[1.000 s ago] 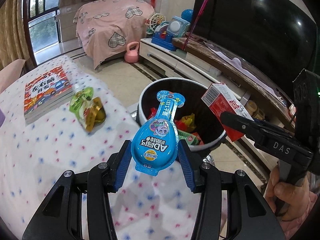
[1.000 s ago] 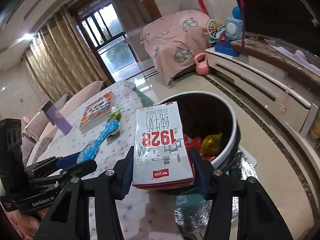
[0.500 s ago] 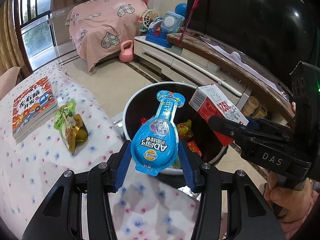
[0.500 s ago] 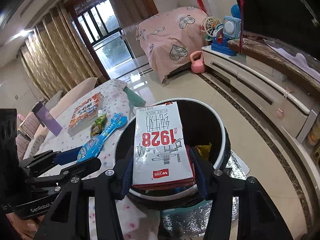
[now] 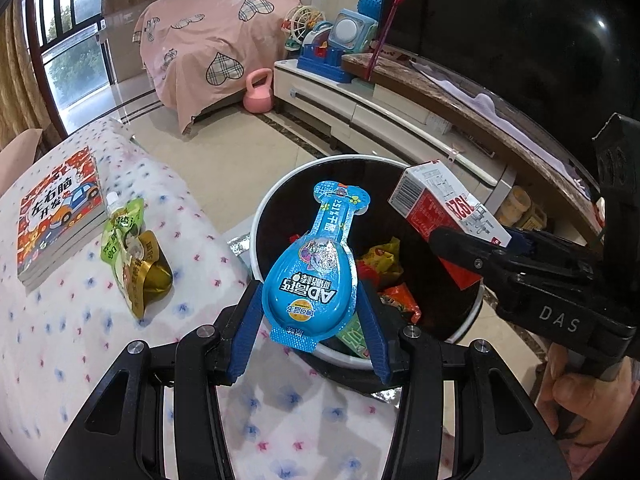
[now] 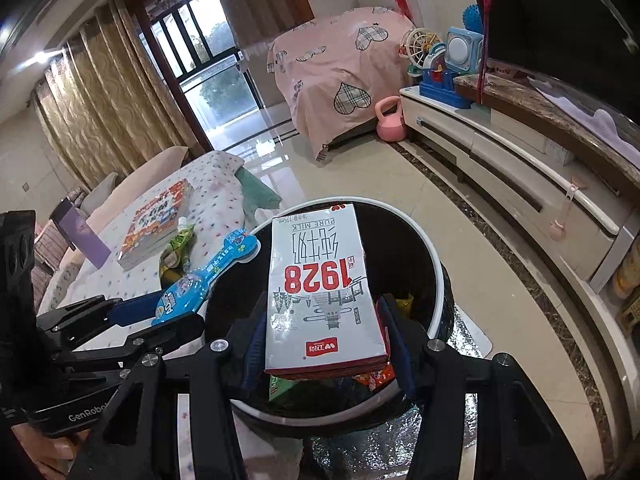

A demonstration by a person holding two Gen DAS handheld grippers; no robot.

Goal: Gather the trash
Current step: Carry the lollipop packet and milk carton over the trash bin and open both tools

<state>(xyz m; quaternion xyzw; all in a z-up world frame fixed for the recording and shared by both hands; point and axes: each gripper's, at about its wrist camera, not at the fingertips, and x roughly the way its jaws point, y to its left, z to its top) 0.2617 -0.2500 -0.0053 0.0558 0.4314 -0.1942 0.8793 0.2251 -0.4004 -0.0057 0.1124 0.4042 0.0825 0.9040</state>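
My left gripper (image 5: 310, 316) is shut on a blue bottle-shaped snack packet (image 5: 310, 288) and holds it over the near rim of the black trash bin (image 5: 276, 196). My right gripper (image 6: 326, 344) is shut on a white and red milk carton (image 6: 322, 292) and holds it above the bin's opening (image 6: 434, 256). The carton also shows in the left wrist view (image 5: 444, 204), and the blue packet in the right wrist view (image 6: 208, 272). Several wrappers (image 5: 380, 260) lie inside the bin.
A green pouch and a gold wrapper (image 5: 132, 252) lie on the dotted tablecloth (image 5: 60, 340) beside a children's book (image 5: 56, 212). A TV cabinet (image 6: 500, 160) runs along the right. A pink-covered piece of furniture (image 6: 344, 68) and a pink kettlebell (image 6: 390, 120) stand on the tiled floor behind.
Both grippers have moved forward with their loads, from over the table edge to over the bin. The bin now sits nearer and lower in both views.
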